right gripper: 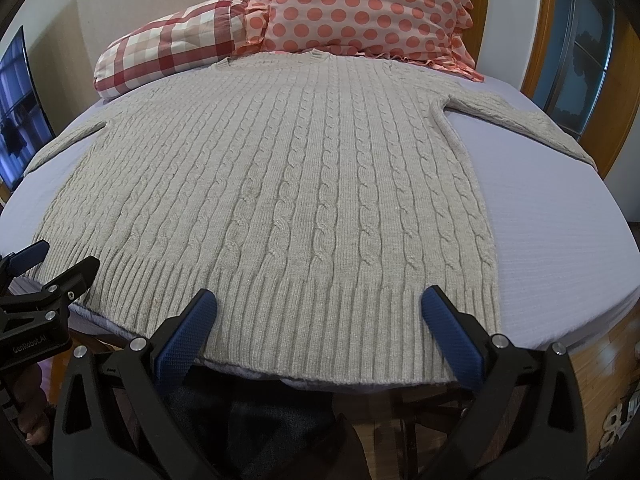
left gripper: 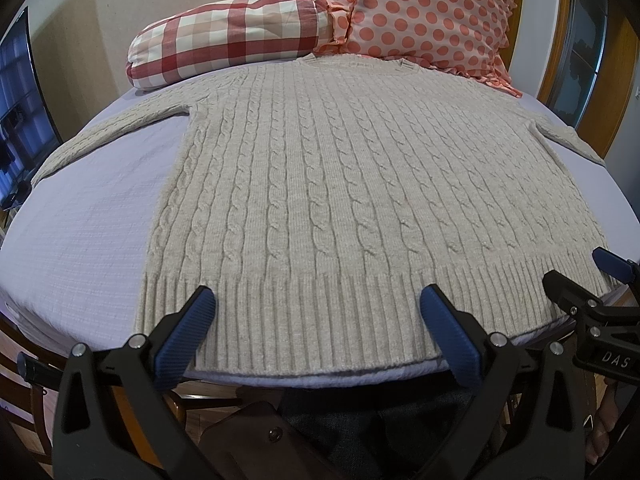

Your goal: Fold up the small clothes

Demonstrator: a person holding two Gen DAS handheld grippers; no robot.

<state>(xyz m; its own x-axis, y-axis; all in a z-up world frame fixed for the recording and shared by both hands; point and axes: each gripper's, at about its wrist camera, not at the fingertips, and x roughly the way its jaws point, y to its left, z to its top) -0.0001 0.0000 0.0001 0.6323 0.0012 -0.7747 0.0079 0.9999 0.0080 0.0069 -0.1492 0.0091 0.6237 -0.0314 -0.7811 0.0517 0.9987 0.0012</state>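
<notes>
A beige cable-knit sweater [left gripper: 320, 184] lies flat on the lavender bed [left gripper: 92, 224], collar far, ribbed hem near, both sleeves spread outward. It also shows in the right wrist view [right gripper: 288, 184]. My left gripper [left gripper: 318, 300] is open, its blue fingers above the hem's left half at the near bed edge. My right gripper [right gripper: 320, 300] is open above the hem's right half. The right gripper shows at the right edge of the left wrist view [left gripper: 592, 276], and the left gripper shows at the left edge of the right wrist view [right gripper: 52, 260]. Neither holds anything.
A red checked pillow [left gripper: 228, 36] and a pink polka-dot pillow [left gripper: 424, 12] lean at the head of the bed, just beyond the collar. A dark screen [left gripper: 20, 108] stands at the left. A wooden frame [right gripper: 548, 40] is at the right. Wooden floor lies below the near edge.
</notes>
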